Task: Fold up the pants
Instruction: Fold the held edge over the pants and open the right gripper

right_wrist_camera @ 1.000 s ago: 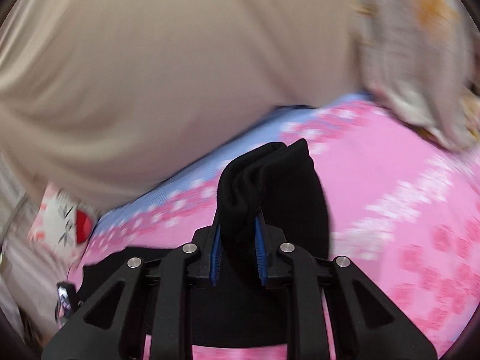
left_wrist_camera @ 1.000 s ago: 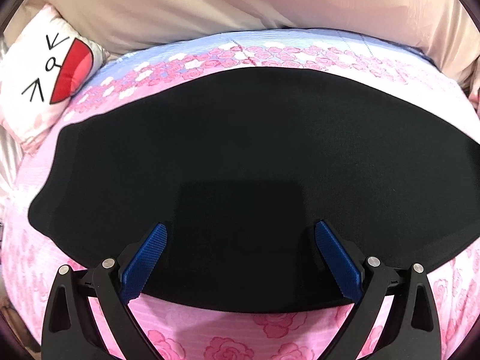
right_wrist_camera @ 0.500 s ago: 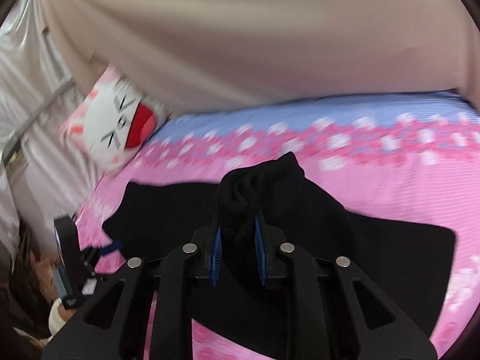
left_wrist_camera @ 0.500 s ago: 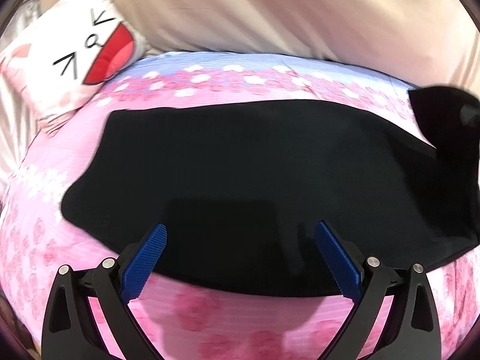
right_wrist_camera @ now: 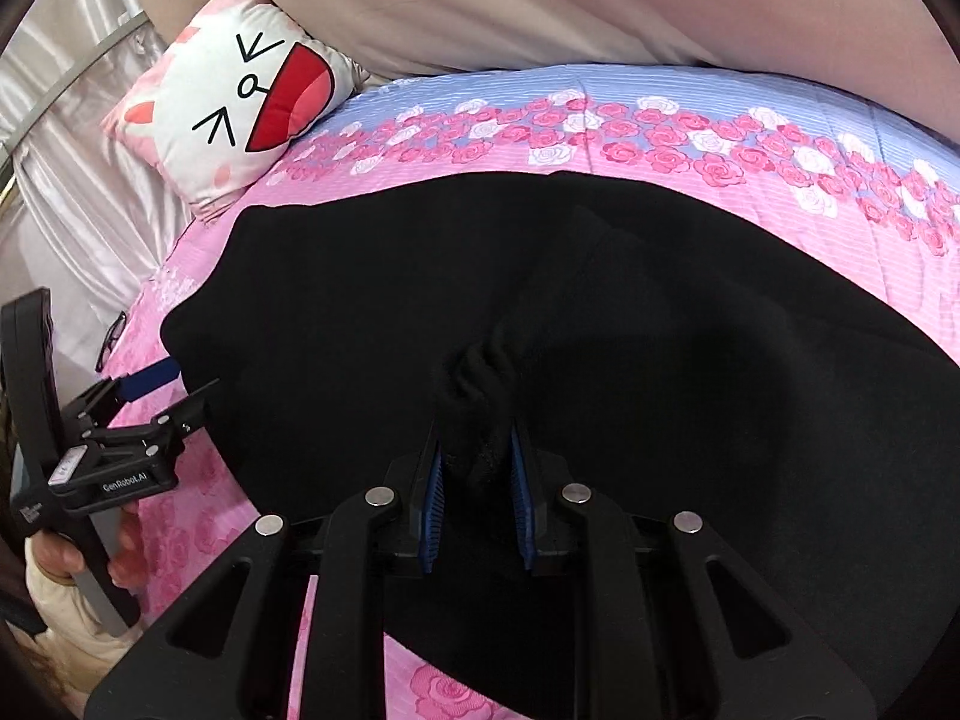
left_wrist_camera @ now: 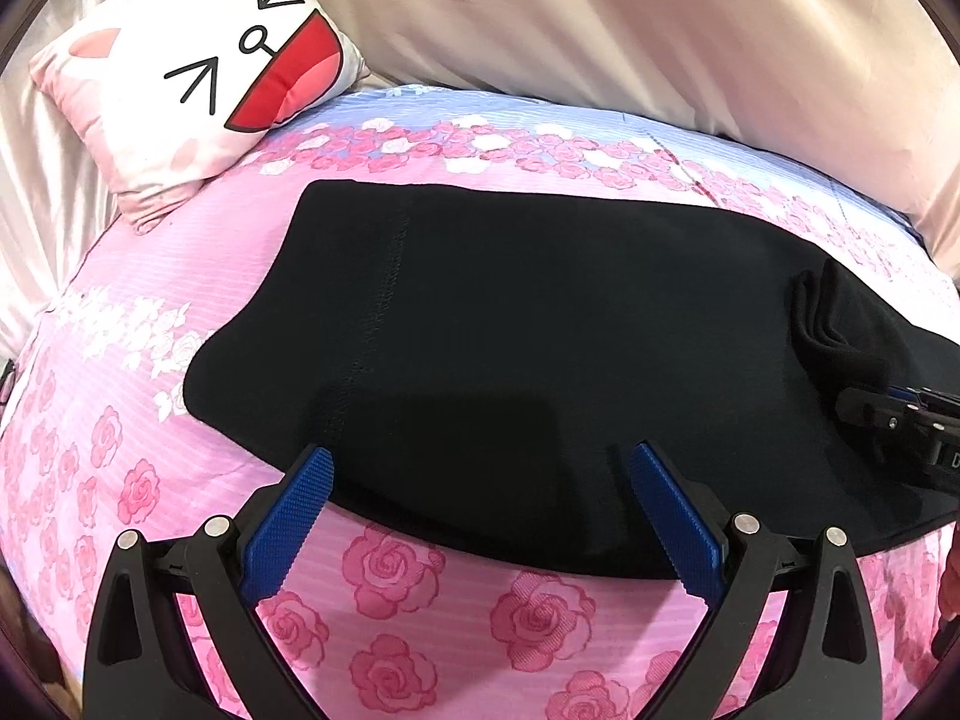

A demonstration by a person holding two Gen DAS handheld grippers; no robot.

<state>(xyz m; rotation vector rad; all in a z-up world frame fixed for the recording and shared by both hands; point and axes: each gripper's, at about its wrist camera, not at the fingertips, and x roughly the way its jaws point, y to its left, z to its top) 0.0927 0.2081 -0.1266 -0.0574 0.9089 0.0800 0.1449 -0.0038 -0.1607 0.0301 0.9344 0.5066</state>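
Observation:
Black pants (left_wrist_camera: 528, 348) lie spread flat on the pink rose bedspread (left_wrist_camera: 420, 600). My left gripper (left_wrist_camera: 480, 480) is open and empty, its blue pads straddling the pants' near edge. My right gripper (right_wrist_camera: 477, 480) is shut on a bunched fold of the black pants (right_wrist_camera: 480, 384), holding it low over the spread part of the garment (right_wrist_camera: 660, 330). The right gripper also shows at the right edge of the left wrist view (left_wrist_camera: 900, 420), and the left gripper shows at the left of the right wrist view (right_wrist_camera: 168, 387).
A white cartoon-face pillow (left_wrist_camera: 210, 72) lies at the far left of the bed. A beige duvet (left_wrist_camera: 600, 24) is piled along the far side. Silky curtain fabric (right_wrist_camera: 66, 192) hangs to the left. The person's hand (right_wrist_camera: 66, 558) holds the left gripper.
My right gripper has carried the held end of the pants leftward and down over the rest of the garment. The left gripper stayed open and shifted slightly right along the near edge.

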